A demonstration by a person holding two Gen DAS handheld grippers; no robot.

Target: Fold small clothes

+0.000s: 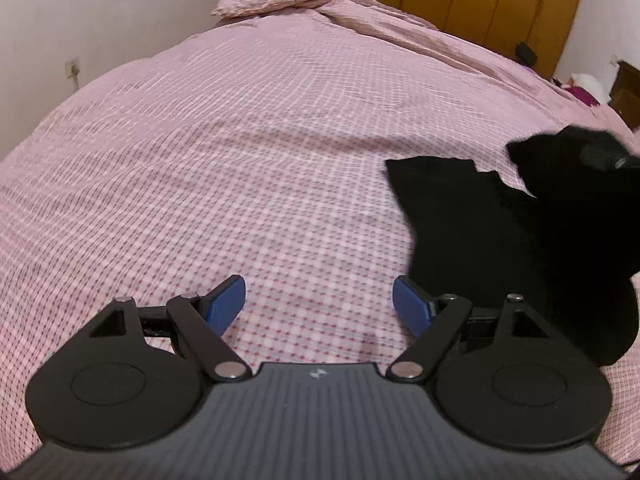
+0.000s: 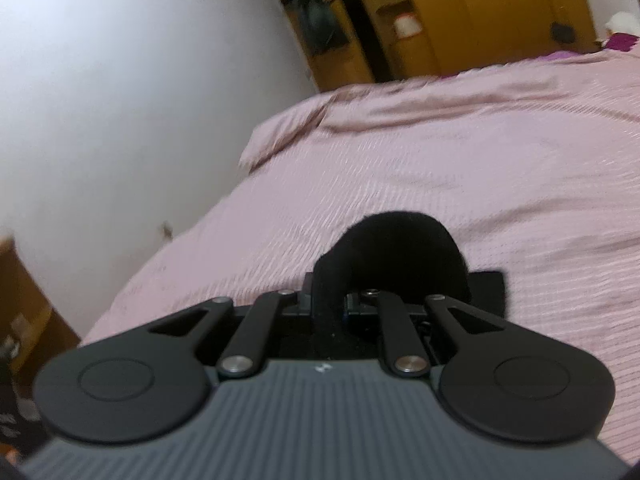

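Left gripper (image 1: 319,300): fingers spread wide, blue pads (image 1: 224,302) bare, nothing between them; it hangs low over the bedspread (image 1: 240,160), just left of the black garment (image 1: 500,240). Right gripper (image 2: 334,300): jaws drawn together and clamped on a fold of that same garment, which humps up over the fingertips in a dark arch (pads themselves hidden by the cloth).

Garment position: lower right of the left wrist view, mostly lying on the bed, its far corner lifted off the surface where the right gripper shows dimly at the frame edge. Kind of garment cannot be told; it reads as solid black with no detail.

Step in hand, as judged: a fold is under way, the right side carrying one edge up and over. Right view is motion-blurred, consistent with a moving tool.

Next move calls for: laying the raised edge down onto the flat part with edges matched, then letting go. Left gripper is placed to pin or take the near edge so the cloth does not drag along the sheet.

Surface: soft bed, pink checked cover, a few creases, bunched toward the far end. Room: white wall on the left with an outlet (image 1: 73,68), wooden wardrobe (image 2: 500,12) and open shelving beyond the bed
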